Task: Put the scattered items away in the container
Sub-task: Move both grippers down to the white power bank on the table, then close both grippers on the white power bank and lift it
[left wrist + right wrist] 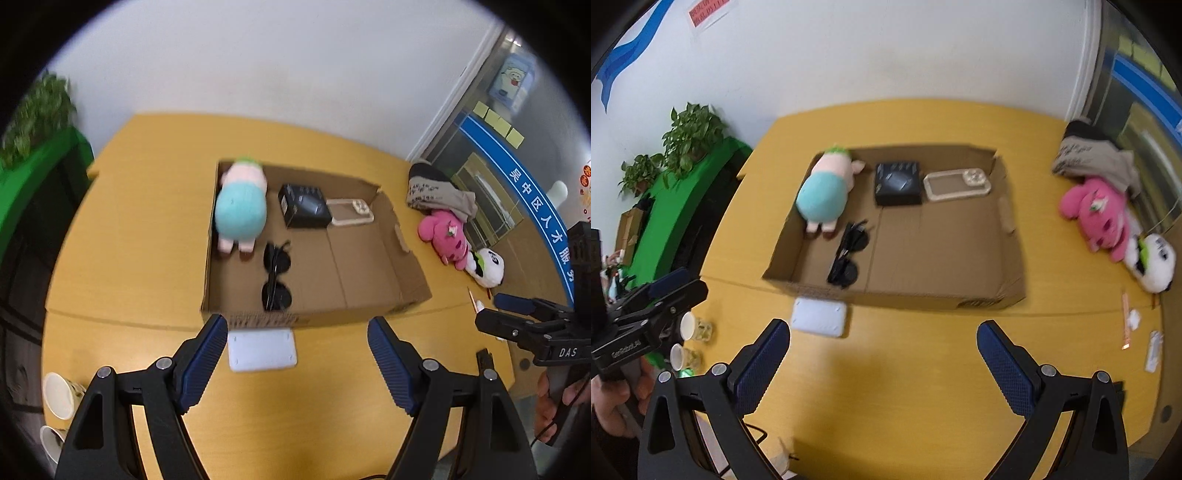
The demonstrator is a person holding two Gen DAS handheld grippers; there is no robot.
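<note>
Cardboard, brown and shallow: the box [369, 258] sits open in the middle of the yellow table [147, 221], and everything below is placed against it. Inside, along its left wall, lies a plush [242, 206] in pink and teal with a green tuft. Beside the plush toward the box's far wall are a black case [304, 206] and, touching the case on its right, a clear phone cover [351, 212]. Black sunglasses [276, 277] lie folded near the box's front wall, left of centre.

Outside the box, a white pad [262, 349] lies flat on the table, touching the front wall. To the box's right, well apart from it, a grey cloth [1097, 158] lies by a pink toy [1102, 216] and a panda toy [1154, 264], the two toys touching. Small paper bits [1130, 321] lie nearer than the panda toy. Left of the box, at the table's edge, are two paper cups [689, 326].

The left gripper [297, 345] hovers in front of the box above the pad, jaws spread wide and holding nothing. The right gripper [882, 354] hangs over bare table before the box's front wall, jaws likewise wide apart and empty.
</note>
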